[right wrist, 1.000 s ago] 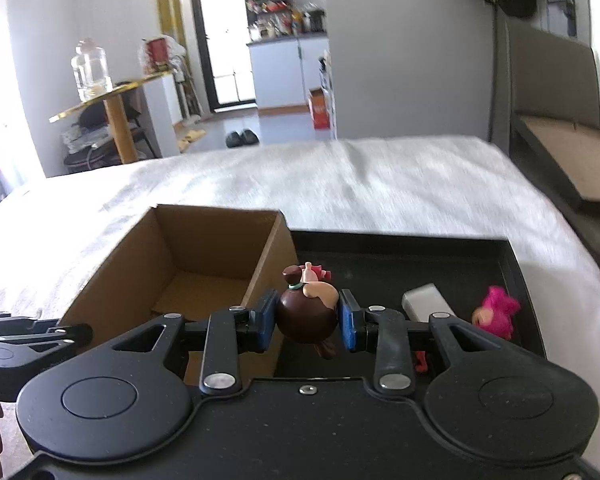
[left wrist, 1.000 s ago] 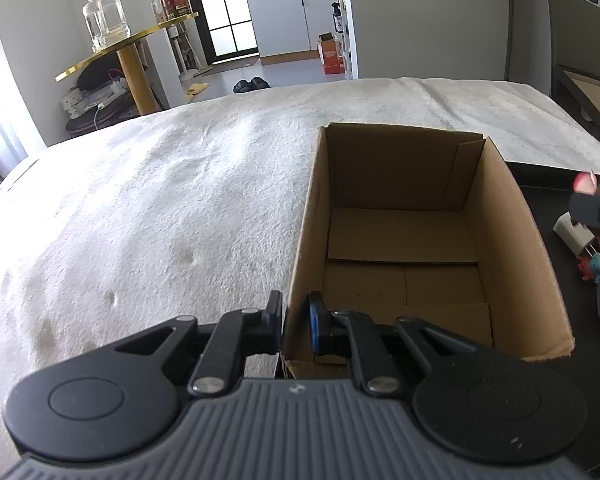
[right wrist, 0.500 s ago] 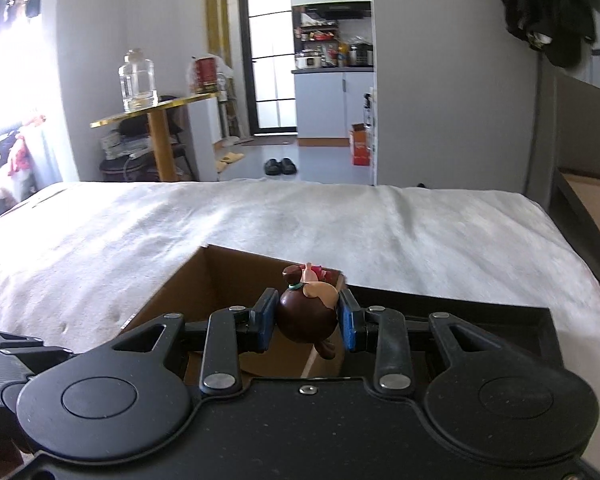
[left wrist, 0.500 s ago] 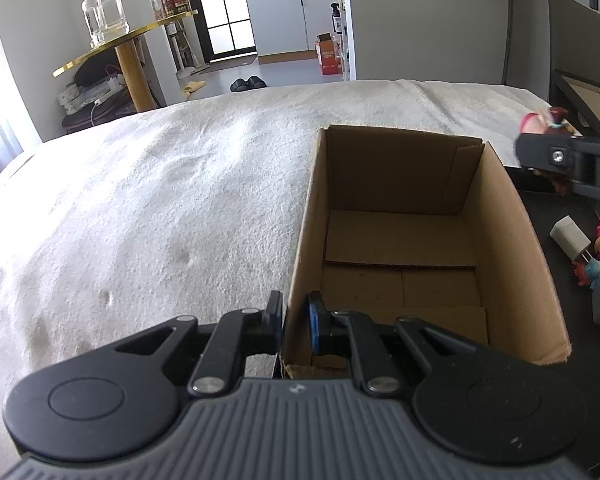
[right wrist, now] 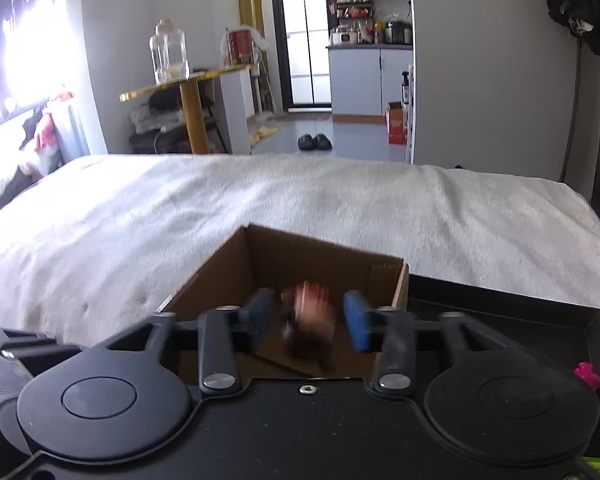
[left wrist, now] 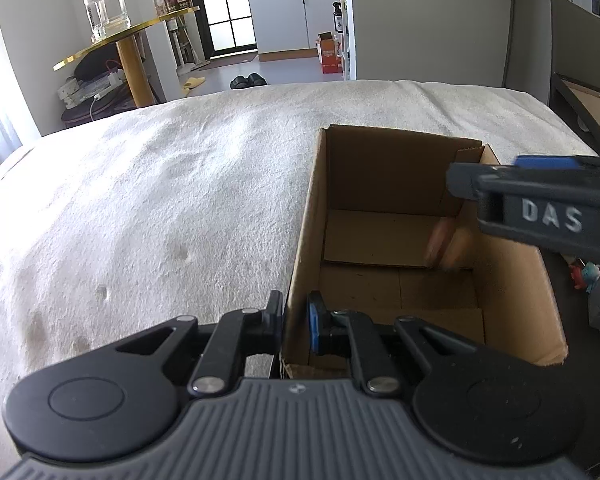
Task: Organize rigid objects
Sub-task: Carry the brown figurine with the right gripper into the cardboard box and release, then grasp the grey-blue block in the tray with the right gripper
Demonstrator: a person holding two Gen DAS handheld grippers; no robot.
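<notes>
An open cardboard box (left wrist: 512,280) stands on the white bedspread; it also shows in the right wrist view (right wrist: 324,264). My left gripper (left wrist: 294,320) is shut on the box's near left wall. My right gripper (right wrist: 309,322) is over the box with its jaws apart. A small brown and pink figurine (right wrist: 310,326) shows as a blur between the open jaws, free of them. In the left wrist view the figurine (left wrist: 444,244) is a blur inside the box, below my right gripper's finger (left wrist: 540,204).
A black tray (right wrist: 500,312) lies right of the box, with a pink toy (right wrist: 588,374) in it. Small toys (left wrist: 592,280) show at the right edge of the left wrist view. The white bedspread (left wrist: 160,208) stretches left and behind.
My right gripper moved left over the box and opened. The figurine left its jaws and is dropping into the box. My left gripper kept its hold on the box wall.
</notes>
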